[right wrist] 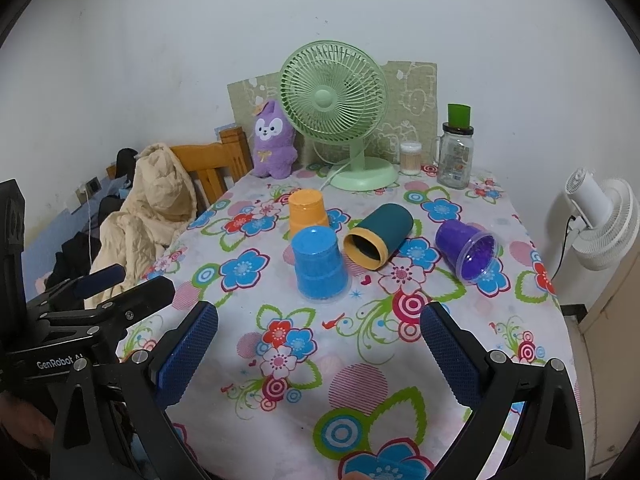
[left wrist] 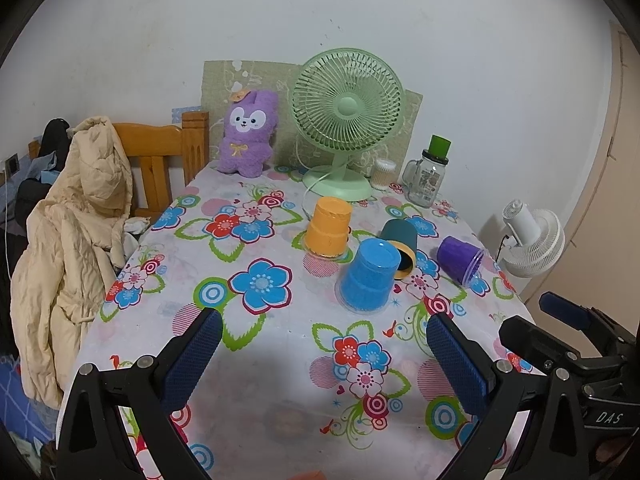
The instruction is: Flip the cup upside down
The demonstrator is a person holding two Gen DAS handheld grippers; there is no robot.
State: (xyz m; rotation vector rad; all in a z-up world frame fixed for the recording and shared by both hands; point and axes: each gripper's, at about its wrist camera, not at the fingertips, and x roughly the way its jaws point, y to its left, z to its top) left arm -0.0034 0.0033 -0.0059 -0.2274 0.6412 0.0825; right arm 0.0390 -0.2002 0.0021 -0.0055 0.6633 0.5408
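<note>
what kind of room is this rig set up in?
Most likely a lived-in home room, maybe a bedroom or dining corner. A table under a flowered cloth holds a plush toy and a green desk fan, and a padded coat is draped over a wooden chair.

"DAS" showing on right gripper body; "GenRobot AI" showing on left gripper body; jar label unreadable.

I see soft, even indoor light and sharp focus in both views. A dim shadow darkens the near tablecloth. Fisheye bending curves the edges, with black vignette corners.
</note>
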